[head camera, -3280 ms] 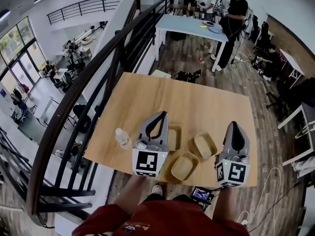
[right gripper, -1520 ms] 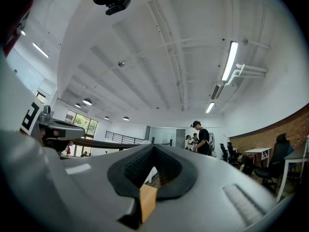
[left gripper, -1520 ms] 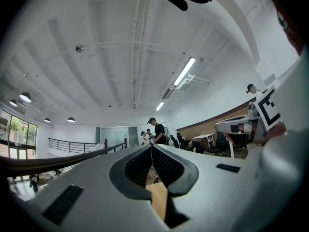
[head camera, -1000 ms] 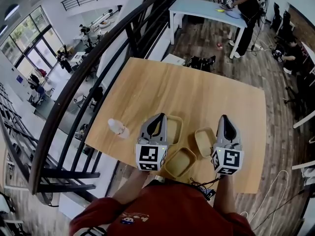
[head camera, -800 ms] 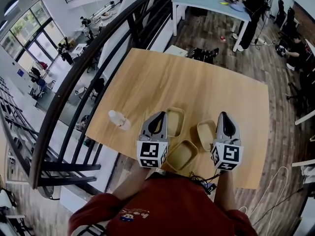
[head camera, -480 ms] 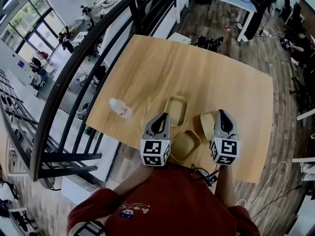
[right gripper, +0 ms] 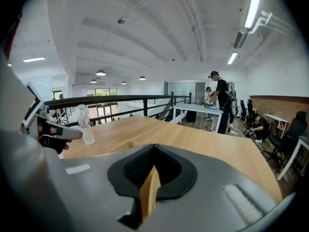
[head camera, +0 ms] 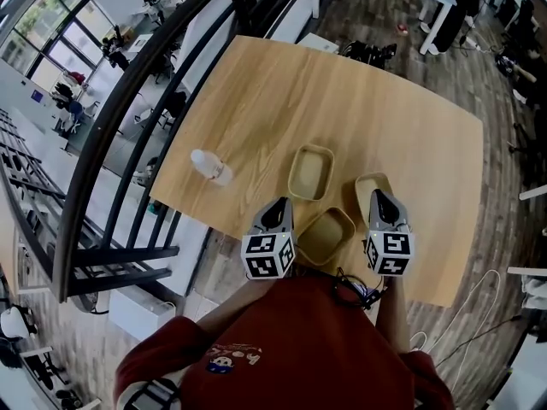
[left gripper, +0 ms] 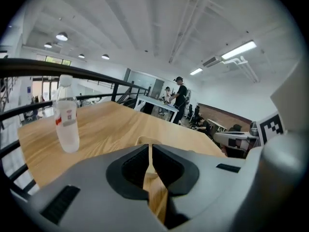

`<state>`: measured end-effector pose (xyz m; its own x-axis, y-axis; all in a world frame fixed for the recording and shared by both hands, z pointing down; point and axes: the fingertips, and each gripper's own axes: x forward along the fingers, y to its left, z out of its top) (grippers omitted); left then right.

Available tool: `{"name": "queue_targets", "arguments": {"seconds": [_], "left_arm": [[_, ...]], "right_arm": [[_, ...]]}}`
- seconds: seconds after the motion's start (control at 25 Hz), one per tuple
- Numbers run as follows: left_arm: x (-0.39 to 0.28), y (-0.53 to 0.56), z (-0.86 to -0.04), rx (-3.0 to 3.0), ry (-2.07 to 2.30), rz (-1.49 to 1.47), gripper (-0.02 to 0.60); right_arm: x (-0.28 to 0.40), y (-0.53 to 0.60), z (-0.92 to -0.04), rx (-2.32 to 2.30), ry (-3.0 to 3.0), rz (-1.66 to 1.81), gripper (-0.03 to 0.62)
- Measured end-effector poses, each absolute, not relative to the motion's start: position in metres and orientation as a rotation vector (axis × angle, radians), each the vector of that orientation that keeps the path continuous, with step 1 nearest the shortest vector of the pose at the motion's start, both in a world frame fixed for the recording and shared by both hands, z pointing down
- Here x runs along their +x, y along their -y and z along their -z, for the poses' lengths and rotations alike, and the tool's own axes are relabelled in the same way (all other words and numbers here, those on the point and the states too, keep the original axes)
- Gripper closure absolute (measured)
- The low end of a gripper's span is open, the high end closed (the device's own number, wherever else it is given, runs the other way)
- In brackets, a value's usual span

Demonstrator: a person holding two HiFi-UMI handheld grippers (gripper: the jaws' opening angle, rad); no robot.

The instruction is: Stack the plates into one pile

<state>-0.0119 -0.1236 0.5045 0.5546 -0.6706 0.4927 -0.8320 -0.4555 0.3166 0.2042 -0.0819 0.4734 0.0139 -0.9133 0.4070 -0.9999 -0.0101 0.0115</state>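
Open-plan office mezzanine: railing point(right gripper: 120, 99), worktable point(right gripper: 198, 108), ceiling strip lights point(right gripper: 252, 6).

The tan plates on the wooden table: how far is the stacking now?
Done: nothing yet. The far tan rectangular plate, the near plate and the right plate lie side by side, unstacked, on the wooden table. In hand: nothing; the left gripper and right gripper are shut, empty. Left: all stacking.

Table point(head camera: 367, 101): three plates near its front edge, none stacked.
Far plate point(head camera: 310, 172): behind near plate point(head camera: 325, 236), left of right plate point(head camera: 366, 184).
Bottle point(head camera: 209, 166): left of the plates.
Grippers: left gripper point(head camera: 280, 205) left of near plate; right gripper point(head camera: 377, 198) over right plate.
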Motion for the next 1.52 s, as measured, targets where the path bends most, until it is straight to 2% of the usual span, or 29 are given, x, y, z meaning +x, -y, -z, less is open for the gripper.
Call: {"name": "queue_targets", "arguments": {"seconds": [0.16,0.36,0.44,0.88,1.52], "left_arm": [[-0.021,0.114,-0.527,2.095,1.201,-0.415,0.572],[-0.028,0.102,-0.548,1.971,1.175,-0.432,0.54],[-0.03,0.096,-0.554,1.933,1.165,-0.438,0.531],[-0.021,0.065,-0.58,1.803,1.051,-0.462,0.466],[-0.008,0.027,-0.611,1.621,0.983,-0.46,0.442]], "right_arm": [[0.191,0.077,-0.5,1.85,1.969,-0.477,0.583],[0.178,0.07,-0.526,1.707,1.944,-0.516,0.582],[0.172,0.067,-0.533,1.653,1.947,-0.54,0.546],[0.152,0.053,-0.569,1.434,1.923,-0.61,0.52],[0.143,0.057,-0.61,1.206,1.877,-0.599,0.503]]}}
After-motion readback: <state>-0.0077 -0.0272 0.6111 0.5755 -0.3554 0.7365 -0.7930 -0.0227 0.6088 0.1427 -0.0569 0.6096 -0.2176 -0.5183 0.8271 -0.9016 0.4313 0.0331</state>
